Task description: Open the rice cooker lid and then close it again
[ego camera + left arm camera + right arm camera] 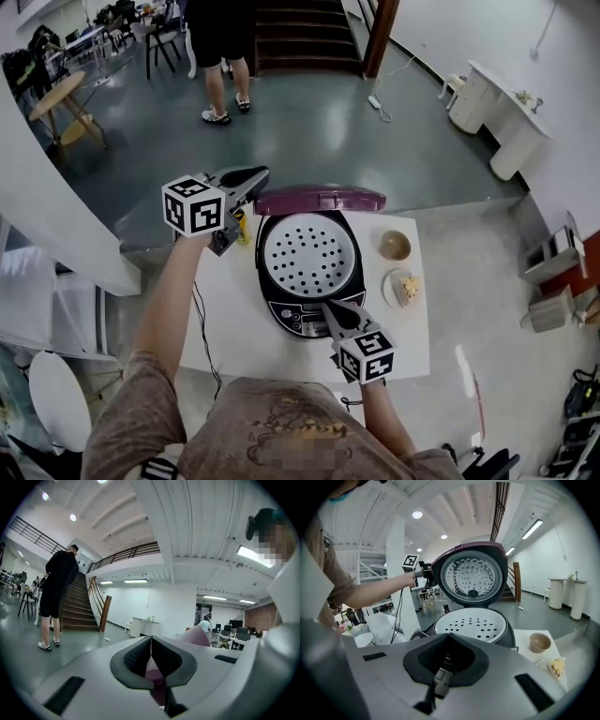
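The rice cooker (302, 314) stands open on the white table (230, 309). Its purple lid (319, 200) is raised upright, with the metal inner plate (471, 577) facing me. A white perforated steamer tray (307, 253) fills the pot. My left gripper (262, 174) is shut, and its tips lie at the lid's upper left edge. In the left gripper view the purple lid (154, 679) shows just under the closed jaws of my left gripper (151, 638). My right gripper (328, 307) is shut and hangs over the cooker's front control panel (440, 677). It holds nothing.
To the right of the cooker are a small brown bowl (395, 246) and a plate with food (405, 287). A black cable (208, 337) runs over the table's left part. A person (223, 56) stands on the floor beyond the table, near stairs.
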Motion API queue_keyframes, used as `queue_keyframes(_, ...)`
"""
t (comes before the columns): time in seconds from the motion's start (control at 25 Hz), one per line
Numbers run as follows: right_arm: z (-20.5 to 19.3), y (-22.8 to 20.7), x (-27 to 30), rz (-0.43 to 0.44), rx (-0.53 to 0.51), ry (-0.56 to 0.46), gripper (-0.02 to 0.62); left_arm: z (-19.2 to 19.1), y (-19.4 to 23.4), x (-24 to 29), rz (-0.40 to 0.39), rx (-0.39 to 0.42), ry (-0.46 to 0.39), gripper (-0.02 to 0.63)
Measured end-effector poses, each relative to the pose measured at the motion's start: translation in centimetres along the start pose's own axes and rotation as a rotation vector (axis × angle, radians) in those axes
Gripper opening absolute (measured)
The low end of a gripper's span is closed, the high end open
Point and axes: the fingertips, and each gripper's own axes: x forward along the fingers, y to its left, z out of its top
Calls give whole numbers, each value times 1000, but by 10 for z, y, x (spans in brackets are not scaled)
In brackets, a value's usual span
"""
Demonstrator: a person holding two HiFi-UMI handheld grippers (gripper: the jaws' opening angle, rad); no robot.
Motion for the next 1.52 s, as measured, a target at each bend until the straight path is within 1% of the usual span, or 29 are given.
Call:
queue_keyframes(0.16, 0, 1, 0, 9, 8, 6, 2, 3, 13, 11, 2, 30, 20, 21)
queue_keyframes(0.28, 0, 0, 0, 17, 16, 11, 2, 3, 26, 16, 25, 24, 13, 21)
queue_keyframes(0.4, 0, 1, 0, 20, 18, 14, 2, 12, 42, 15, 46, -3, -33, 21)
queue_keyframes(0.56, 0, 0, 0, 15, 25, 13, 2, 21, 63, 17, 53, -53, -81, 21)
queue_keyframes(0.64, 0, -1, 0, 13, 28, 13, 2, 21, 71, 20, 53, -85, -93, 21)
queue_keyframes(0.8, 0, 0, 1, 20, 39, 17, 2, 16, 88, 19, 104, -105, -102, 21)
queue_keyframes(0.88, 1, -1, 1, 20, 43, 17, 2, 12, 94, 18, 114, -127, -108, 21)
queue_keyframes(1.0, 0, -2, 1, 19, 48, 19, 2, 8, 97, 19, 107, -154, -110, 21)
queue_keyframes(1.2, -2, -1, 2, 18, 51, 20, 2, 6, 98, 17, 126, -140, -101, 21)
queue_keyframes(1.36, -1, -2, 1, 18, 45, 17, 2, 13, 94, 3, 164, -144, -142, 21)
queue_keyframes(1.52, -1, -2, 1, 13, 35, 14, 2, 10, 76, -21, 181, -141, -174, 21)
